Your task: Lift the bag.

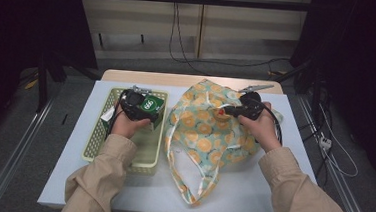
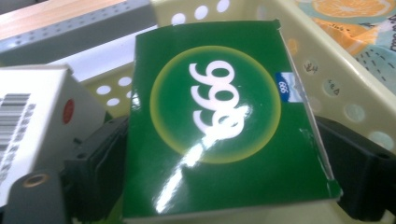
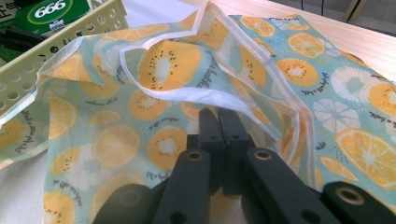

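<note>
Green box (image 2: 224, 126) marked 666 sits clamped between the left gripper (image 1: 137, 104) jaws, over the perforated yellow basket (image 1: 99, 135) at left centre of the high view. Right gripper (image 3: 218, 135) jaws are pinched together on the rim of the fruit-print bag (image 1: 208, 142) (fabric between them, mouth lifted) at centre right on the surface. Risk: thin cloth slips free and the mouth collapses before the box gets in; glossy carton could also twist out of the jaws, catching the basket wall.
</note>
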Demonstrator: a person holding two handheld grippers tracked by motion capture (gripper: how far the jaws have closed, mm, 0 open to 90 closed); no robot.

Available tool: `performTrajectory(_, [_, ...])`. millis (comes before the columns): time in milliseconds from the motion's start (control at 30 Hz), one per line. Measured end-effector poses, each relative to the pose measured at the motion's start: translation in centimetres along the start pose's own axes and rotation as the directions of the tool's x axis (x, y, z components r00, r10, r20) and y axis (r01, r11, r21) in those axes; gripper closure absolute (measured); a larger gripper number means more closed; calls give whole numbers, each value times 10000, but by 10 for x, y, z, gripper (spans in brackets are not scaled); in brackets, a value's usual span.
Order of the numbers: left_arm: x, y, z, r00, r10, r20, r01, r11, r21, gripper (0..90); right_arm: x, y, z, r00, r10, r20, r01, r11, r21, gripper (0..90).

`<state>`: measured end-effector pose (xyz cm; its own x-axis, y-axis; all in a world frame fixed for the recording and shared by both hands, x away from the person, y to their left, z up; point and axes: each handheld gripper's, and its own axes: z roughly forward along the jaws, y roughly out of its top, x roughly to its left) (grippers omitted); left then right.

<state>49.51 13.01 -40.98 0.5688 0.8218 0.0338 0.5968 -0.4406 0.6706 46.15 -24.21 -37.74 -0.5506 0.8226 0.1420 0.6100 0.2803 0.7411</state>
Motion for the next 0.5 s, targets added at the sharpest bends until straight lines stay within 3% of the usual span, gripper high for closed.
performTrajectory(100, [-1,0,2,9997,-240,-52,240,9997,64,126,0,0,0,10000,6,-10,-6,10000,6,900])
performTrajectory(200, [-1,0,-1,9998,-197,-87,199,9997,171,154,0,0,-1,10000,10,-2,-10,10000,-28,900])
performTrajectory(300, [0,-1,-6,9988,-480,30,479,9985,250,160,-1,0,-3,10000,44,24,-44,10000,-46,900])
performTrajectory(500, [2,1,-27,9976,-652,220,649,9978,132,163,0,0,-4,9999,92,43,-91,9999,-54,900])
